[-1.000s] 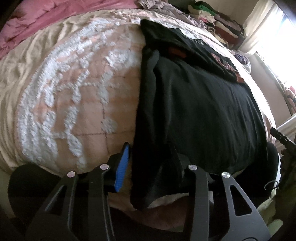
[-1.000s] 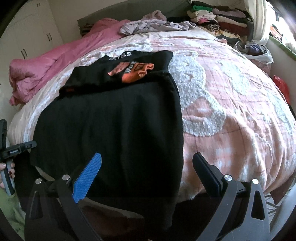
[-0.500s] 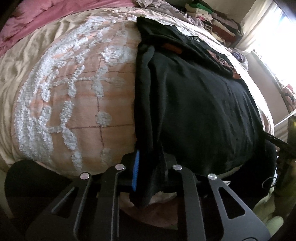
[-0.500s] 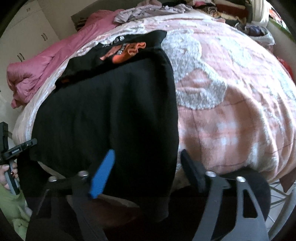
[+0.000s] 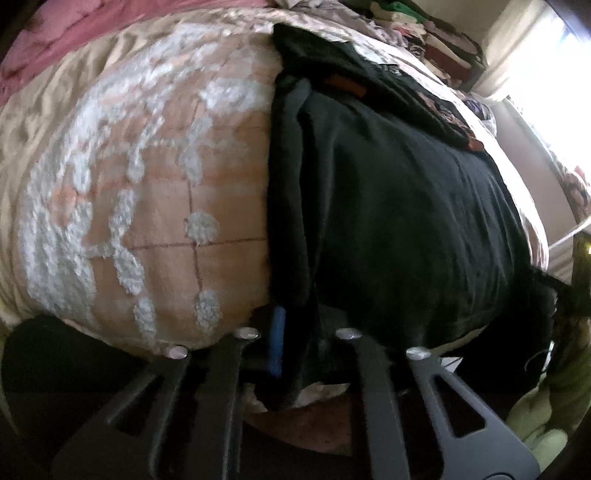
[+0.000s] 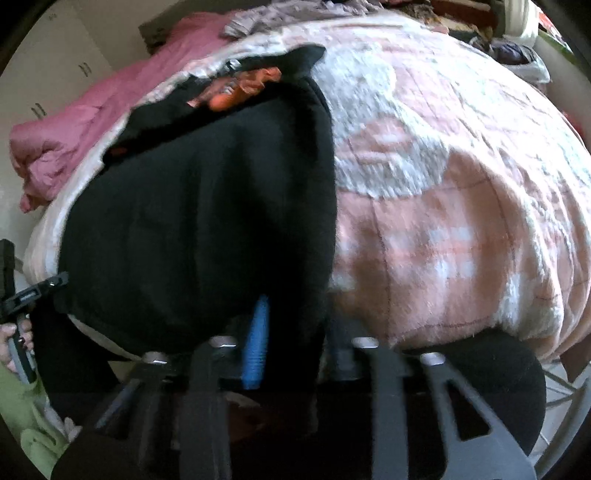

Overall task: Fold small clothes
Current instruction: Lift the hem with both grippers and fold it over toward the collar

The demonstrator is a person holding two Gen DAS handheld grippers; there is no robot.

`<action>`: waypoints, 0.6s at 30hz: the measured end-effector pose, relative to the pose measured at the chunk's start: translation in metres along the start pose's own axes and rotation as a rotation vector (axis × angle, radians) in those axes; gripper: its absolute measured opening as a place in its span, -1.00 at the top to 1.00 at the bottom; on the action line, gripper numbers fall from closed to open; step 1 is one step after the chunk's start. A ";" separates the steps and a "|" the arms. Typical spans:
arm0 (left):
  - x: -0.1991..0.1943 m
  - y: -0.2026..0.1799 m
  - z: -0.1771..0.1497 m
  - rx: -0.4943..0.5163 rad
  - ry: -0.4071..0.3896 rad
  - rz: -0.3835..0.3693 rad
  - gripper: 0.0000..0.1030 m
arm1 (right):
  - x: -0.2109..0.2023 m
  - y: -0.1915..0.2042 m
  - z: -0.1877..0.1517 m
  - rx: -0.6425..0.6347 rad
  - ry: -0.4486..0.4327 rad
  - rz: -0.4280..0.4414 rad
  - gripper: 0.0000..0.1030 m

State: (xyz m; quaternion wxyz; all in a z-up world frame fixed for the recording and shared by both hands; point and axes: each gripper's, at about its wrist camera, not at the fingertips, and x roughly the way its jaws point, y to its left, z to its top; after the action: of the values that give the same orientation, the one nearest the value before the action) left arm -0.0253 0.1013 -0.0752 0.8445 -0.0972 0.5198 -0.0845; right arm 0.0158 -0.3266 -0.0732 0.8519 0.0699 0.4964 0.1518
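A black garment [image 5: 399,221] lies flat on the bed and hangs over the near edge; it also shows in the right wrist view [image 6: 199,229]. My left gripper [image 5: 295,343] is shut on its near left corner, the blue pad against the cloth. My right gripper [image 6: 295,343] is shut on its near right corner. A second black garment with an orange print [image 6: 240,88] lies folded just beyond it, also seen in the left wrist view [image 5: 369,74].
The bed has a pink and white tufted blanket [image 6: 461,221], also in the left wrist view [image 5: 147,206]. A pink duvet [image 6: 92,125] is bunched at the far left. Stacked clothes [image 5: 436,29] sit beyond the bed. The left gripper's handle [image 6: 22,295] shows at the left edge.
Both grippers moved in to the garment's near corners and closed on the cloth; one second ago both were open.
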 end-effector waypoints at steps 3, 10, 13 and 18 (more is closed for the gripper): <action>-0.009 0.001 0.006 -0.008 -0.032 -0.017 0.94 | -0.021 0.003 0.007 -0.011 -0.083 0.055 0.85; -0.044 0.013 0.041 -0.065 -0.147 -0.101 0.95 | -0.060 0.010 0.043 -0.032 -0.236 0.130 0.85; -0.053 0.015 0.064 -0.085 -0.196 -0.113 0.95 | -0.070 0.009 0.064 -0.021 -0.289 0.159 0.85; -0.060 0.014 0.105 -0.105 -0.271 -0.122 0.95 | -0.072 0.005 0.101 0.003 -0.358 0.167 0.85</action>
State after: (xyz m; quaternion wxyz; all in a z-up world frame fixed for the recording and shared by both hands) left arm 0.0427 0.1372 0.0189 0.8940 -0.1830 0.3980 -0.0943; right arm 0.0688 -0.3421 0.0381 0.9109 0.1381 0.3296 0.2063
